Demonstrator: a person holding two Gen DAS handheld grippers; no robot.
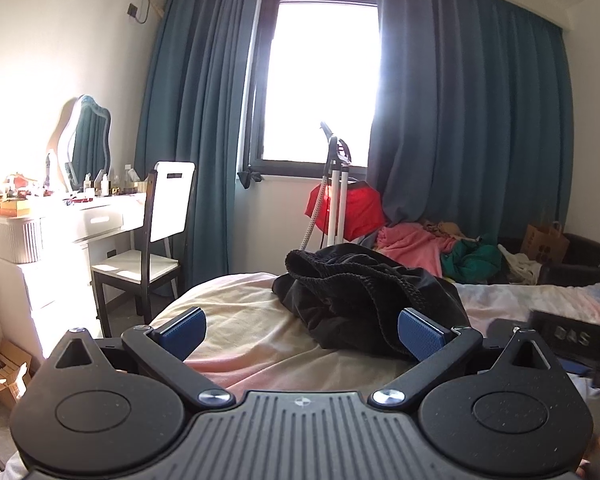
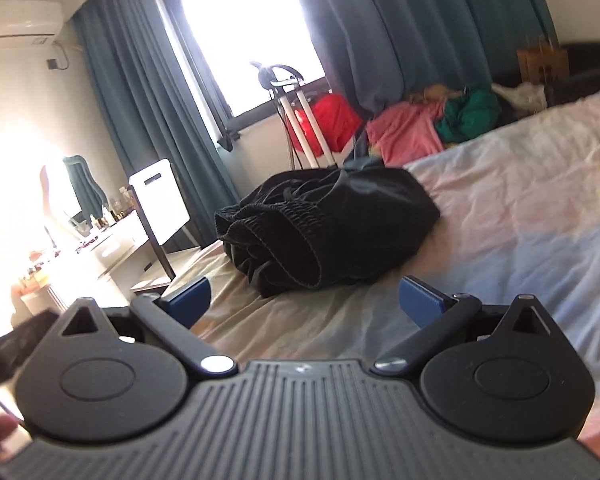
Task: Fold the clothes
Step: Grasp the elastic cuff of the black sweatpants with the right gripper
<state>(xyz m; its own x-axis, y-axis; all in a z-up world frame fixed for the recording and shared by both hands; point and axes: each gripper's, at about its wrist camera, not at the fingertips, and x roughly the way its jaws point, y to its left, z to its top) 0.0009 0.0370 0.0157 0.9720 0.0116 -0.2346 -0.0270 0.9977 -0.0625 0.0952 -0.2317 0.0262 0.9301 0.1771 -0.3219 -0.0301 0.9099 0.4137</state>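
Black elastic-waist garment [image 1: 364, 296] lies bunched on bed sheet [image 1: 236, 320]; left gripper [image 1: 300, 332] and right gripper [image 2: 304, 300] both spread, empty, short of it; best pinch waistband ends, not bulk.

Legible marking is confined to one item: pale letters reading "DAS" stand on the dark block of the right gripper [image 1: 572, 338] at the right edge of the left wrist view (further characters beside them are too blurred to read), and no other text can be made out.
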